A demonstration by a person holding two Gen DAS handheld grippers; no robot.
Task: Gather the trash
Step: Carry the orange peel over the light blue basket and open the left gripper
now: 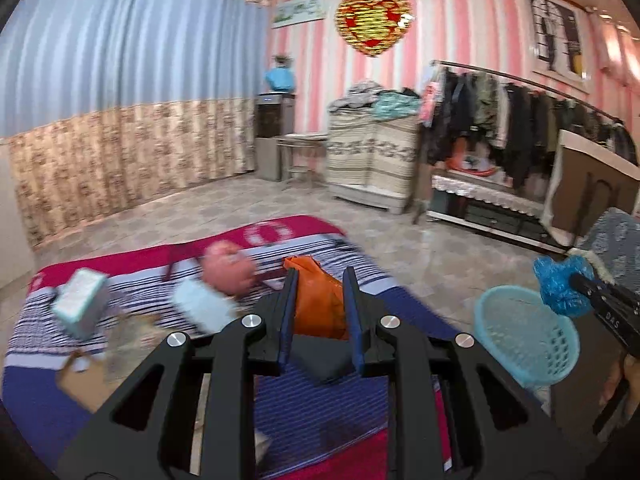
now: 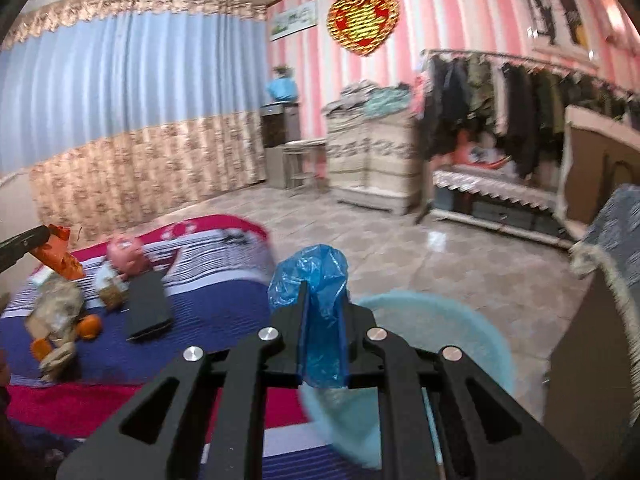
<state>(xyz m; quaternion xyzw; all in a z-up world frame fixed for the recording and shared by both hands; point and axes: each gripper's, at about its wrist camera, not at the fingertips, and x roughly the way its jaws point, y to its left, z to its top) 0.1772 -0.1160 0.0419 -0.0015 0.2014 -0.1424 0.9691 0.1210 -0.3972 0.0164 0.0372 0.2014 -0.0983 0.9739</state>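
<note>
**Two pieces held, basket nearer the right hand**

Left wrist view: While the left gripper (image 1: 320, 300) holds an orange wrapper (image 1: 320, 300) pinched between its narrowed blue pads, the thing that matters lies off to its right: a light-blue basket (image 1: 532, 332), down and to the side of the fingers, beyond the edge of the striped blanket (image 1: 224, 248). The wrapper stands up between the pads and pokes out past the tips. The right gripper (image 1: 576, 284) shows at the far right edge, its tips buried in a crumpled blue bag (image 1: 560, 288) that hangs just above the basket's far rim. Ahead and to the left, well apart from the fingers, lie a pale box (image 1: 82, 300) and a pink toy (image 1: 228, 270), both blurred.

Right wrist view: The right gripper (image 2: 324, 320) is clamped nearly shut on the blue bag (image 2: 316, 304), which runs lengthwise along the fingers and puffs out above the tips. The basket (image 2: 440, 332) sits directly beneath and slightly right of the fingers, its rim smeared by blur. At the far left edge the left gripper (image 2: 40, 236) carries the wrapper (image 2: 58, 256) over the blanket (image 2: 224, 256), well apart from the basket.

Judging from this, the right hand is plainly nearer and need only let go over the basket; the left must travel rightward across the blanket's edge first.
</note>
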